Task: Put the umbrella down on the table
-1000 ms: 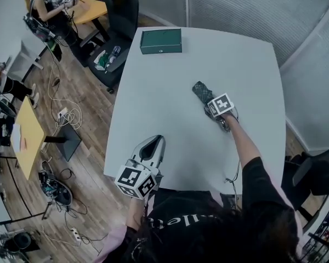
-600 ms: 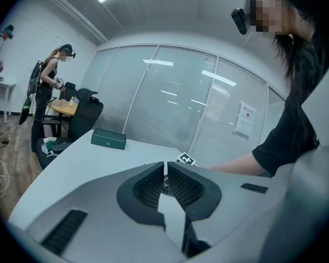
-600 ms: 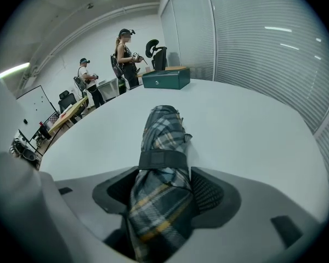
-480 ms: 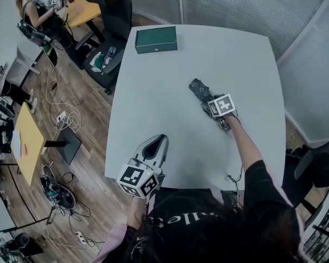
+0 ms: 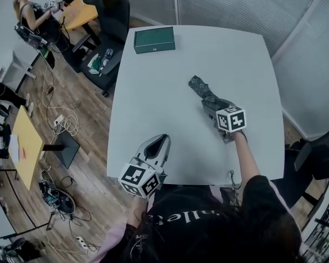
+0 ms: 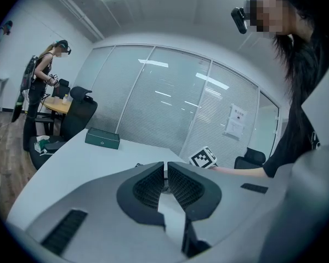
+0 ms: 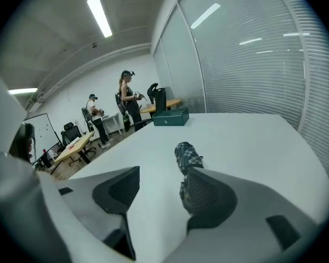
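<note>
Because my right gripper (image 5: 215,106) now sits lower and further right in the head view than in the two earlier shots, more of the umbrella (image 5: 200,87) shows clear of it, a folded plaid bundle lying flat on the white table (image 5: 153,81) right of the frame's centre. The umbrella itself seems to keep the same place and slant on the table, so the gripper is what moves, drawing back toward the bottom of the frame. In the right gripper view the jaws of the right gripper (image 7: 162,174) stand wide apart: the umbrella (image 7: 185,153) lies along the inner face of the jaw at the right of that frame, just beside it or brushing it, I cannot tell which, while the jaw at the left is well clear, with bare table between. I read this as the release done and the umbrella resting on the table by its own weight, so the task is all but finished; what remains, in my judgement, is to pull straight back so that jaw does not drag the fabric along. My left gripper (image 5: 156,147) hangs over the table's near edge, lower left of centre, and in its own view its jaws (image 6: 165,169) are nearly together with nothing between them. A green box (image 5: 154,39) sits at the far edge, top of the frame, well apart from everything.
</note>
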The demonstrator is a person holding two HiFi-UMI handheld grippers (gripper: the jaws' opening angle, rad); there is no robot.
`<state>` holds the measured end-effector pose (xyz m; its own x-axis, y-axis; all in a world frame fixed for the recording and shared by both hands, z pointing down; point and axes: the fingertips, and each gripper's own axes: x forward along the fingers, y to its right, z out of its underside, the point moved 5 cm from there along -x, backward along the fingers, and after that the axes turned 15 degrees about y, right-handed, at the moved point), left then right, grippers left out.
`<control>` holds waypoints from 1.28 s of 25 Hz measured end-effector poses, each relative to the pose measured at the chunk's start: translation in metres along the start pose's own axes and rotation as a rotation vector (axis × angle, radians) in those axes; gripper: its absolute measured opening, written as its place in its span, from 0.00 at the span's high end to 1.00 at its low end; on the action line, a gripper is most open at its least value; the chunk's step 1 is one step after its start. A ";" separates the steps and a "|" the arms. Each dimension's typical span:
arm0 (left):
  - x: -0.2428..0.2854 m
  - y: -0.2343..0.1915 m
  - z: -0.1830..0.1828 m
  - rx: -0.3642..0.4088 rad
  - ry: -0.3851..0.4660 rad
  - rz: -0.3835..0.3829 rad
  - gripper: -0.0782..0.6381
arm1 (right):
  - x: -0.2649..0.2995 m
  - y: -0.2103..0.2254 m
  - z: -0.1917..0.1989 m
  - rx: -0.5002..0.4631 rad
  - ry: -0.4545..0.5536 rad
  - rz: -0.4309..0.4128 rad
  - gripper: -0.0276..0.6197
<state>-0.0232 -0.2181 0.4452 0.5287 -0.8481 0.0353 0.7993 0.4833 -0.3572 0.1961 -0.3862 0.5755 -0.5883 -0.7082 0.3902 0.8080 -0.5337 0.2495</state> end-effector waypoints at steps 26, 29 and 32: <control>-0.130 -0.028 -0.021 -0.006 -0.002 0.190 0.85 | -0.141 -0.246 0.025 0.243 0.341 0.091 0.72; -0.137 -0.029 -0.017 -0.011 -0.014 0.216 0.85 | -0.149 -0.264 0.028 0.254 0.359 0.095 0.76; -0.142 -0.026 -0.014 -0.016 -0.018 0.239 0.85 | -0.158 -0.278 0.030 0.239 0.370 0.101 0.79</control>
<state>-0.1229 -0.1134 0.4367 0.7077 -0.7057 -0.0357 0.6459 0.6666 -0.3722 0.0655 -0.1122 0.4712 -0.4424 -0.8922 0.0908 0.8212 -0.3623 0.4408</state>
